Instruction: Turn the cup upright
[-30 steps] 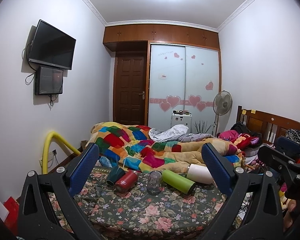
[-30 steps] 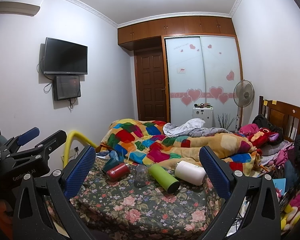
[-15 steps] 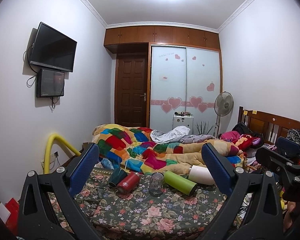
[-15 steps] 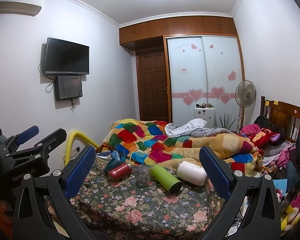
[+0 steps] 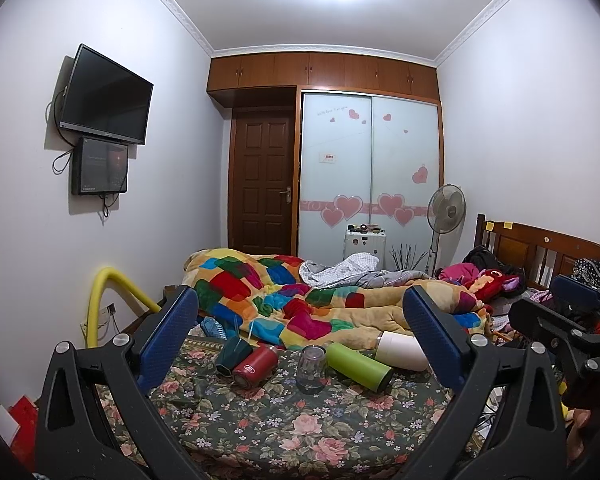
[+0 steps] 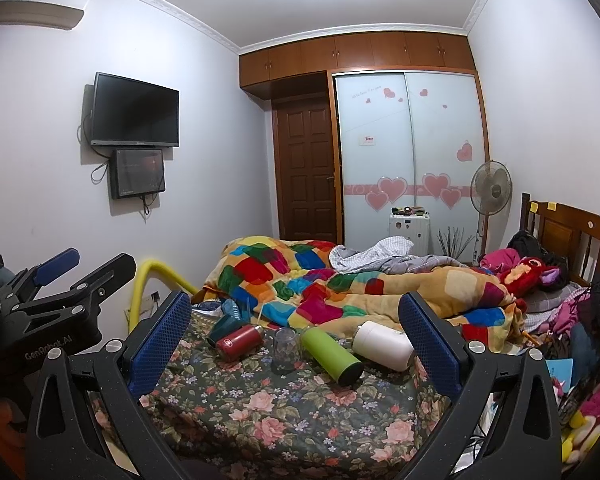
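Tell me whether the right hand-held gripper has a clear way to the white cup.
Probably yes: the right hand-held gripper is open, and the white cup lies exposed on the floral bedspread, nothing in front.

I see a clear, glossy glass cup (image 5: 311, 368) on matt floral cloth bedding (image 5: 284, 420). My left gripper's (image 5: 300, 342) pads (image 5: 171, 336) look like textured blue rubber on matt black plastic. The headboard (image 5: 540, 250) is varnished wood.

Bare floral sheet (image 5: 300, 420) fronts the clear glass (image 5: 311, 369); bottles apparently crowd both sides.
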Demonstrator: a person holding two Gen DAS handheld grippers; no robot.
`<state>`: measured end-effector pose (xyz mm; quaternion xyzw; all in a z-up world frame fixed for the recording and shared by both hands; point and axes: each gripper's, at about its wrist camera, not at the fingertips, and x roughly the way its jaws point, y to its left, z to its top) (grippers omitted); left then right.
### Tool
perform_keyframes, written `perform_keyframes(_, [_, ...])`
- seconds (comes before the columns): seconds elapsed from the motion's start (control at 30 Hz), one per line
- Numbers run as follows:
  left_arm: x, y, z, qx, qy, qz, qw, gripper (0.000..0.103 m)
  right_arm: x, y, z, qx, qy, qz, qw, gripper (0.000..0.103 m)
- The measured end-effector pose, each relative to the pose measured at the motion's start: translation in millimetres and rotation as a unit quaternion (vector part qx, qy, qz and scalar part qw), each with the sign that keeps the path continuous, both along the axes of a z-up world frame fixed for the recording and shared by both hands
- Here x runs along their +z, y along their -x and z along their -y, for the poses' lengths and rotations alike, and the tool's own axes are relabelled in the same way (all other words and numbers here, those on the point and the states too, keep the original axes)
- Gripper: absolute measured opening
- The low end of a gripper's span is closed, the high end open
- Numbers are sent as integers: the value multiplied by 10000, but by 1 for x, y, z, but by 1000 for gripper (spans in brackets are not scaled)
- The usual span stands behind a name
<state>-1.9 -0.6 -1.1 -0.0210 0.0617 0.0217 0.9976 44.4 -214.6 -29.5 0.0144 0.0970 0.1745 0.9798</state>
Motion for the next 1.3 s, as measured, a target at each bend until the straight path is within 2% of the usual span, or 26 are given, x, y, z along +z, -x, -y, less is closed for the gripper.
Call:
perform_keyframes(0.5, [-3, -8, -3, 10, 18, -62, 10000, 103, -3, -5, 0, -39, 50, -124, 9999, 103])
perform_keyframes(0.8, [-19, -37, -10, -26, 153, -400, 9991, 103, -14, -22, -2, -169, 135, -390, 9990, 103])
perform_keyframes(1.07, [-61, -94, -31, 129, 458, -1101, 9928, 103, -35, -54, -3, -422, 319, -818, 9952, 103])
perform_keyframes(1.17, [-88, -125, -45, 237, 546, -1508, 9868, 103, -48, -72, -3, -497, 393, -1062, 9923, 103])
perform_keyframes(1.3, [-130, -172, -68, 301, 652, -2185, 9732, 103, -69, -100, -5, -546, 502, -1472, 9863, 103])
